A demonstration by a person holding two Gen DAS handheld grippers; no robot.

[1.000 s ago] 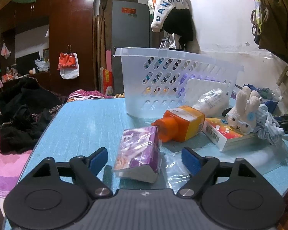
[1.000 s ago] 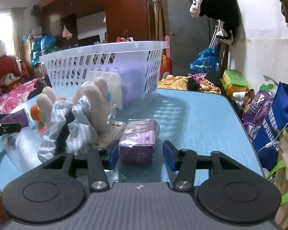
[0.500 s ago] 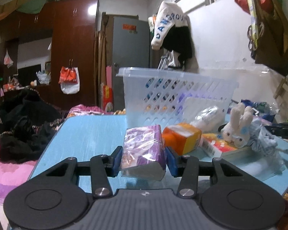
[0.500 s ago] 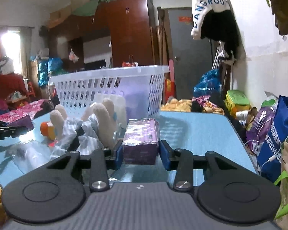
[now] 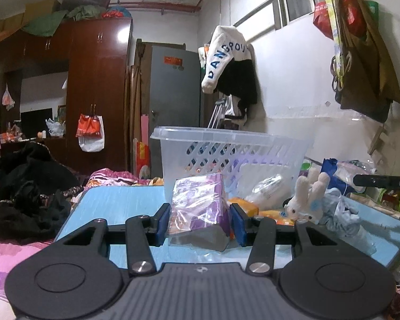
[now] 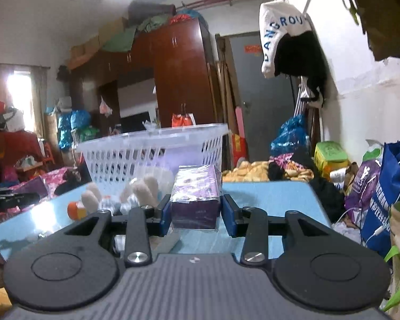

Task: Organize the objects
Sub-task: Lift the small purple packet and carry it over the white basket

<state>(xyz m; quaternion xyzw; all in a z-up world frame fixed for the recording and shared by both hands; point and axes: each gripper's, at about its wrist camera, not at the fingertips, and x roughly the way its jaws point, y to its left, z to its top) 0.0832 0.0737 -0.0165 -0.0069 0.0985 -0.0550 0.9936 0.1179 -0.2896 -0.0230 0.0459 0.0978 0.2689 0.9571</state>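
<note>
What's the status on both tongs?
Left tongs shut on a purple pack. Right tongs shut on another. Basket ahead, path open.

A lived-in bedroom at home, cluttered all round; a tall dark wooden wardrobe (image 5: 98,93) fills the back wall, bundles and boxes piled on top; a grey door (image 5: 174,106) beside it; a white hoodie (image 5: 224,56) hangs from a rail on the wall; heaps of dark clothes (image 5: 26,186) sprawl over pink bedding at the left; shopping bags (image 6: 381,186) crowd the floor at the right; a white laundry basket (image 6: 152,154) sits on the blue surface (image 6: 274,200).
</note>
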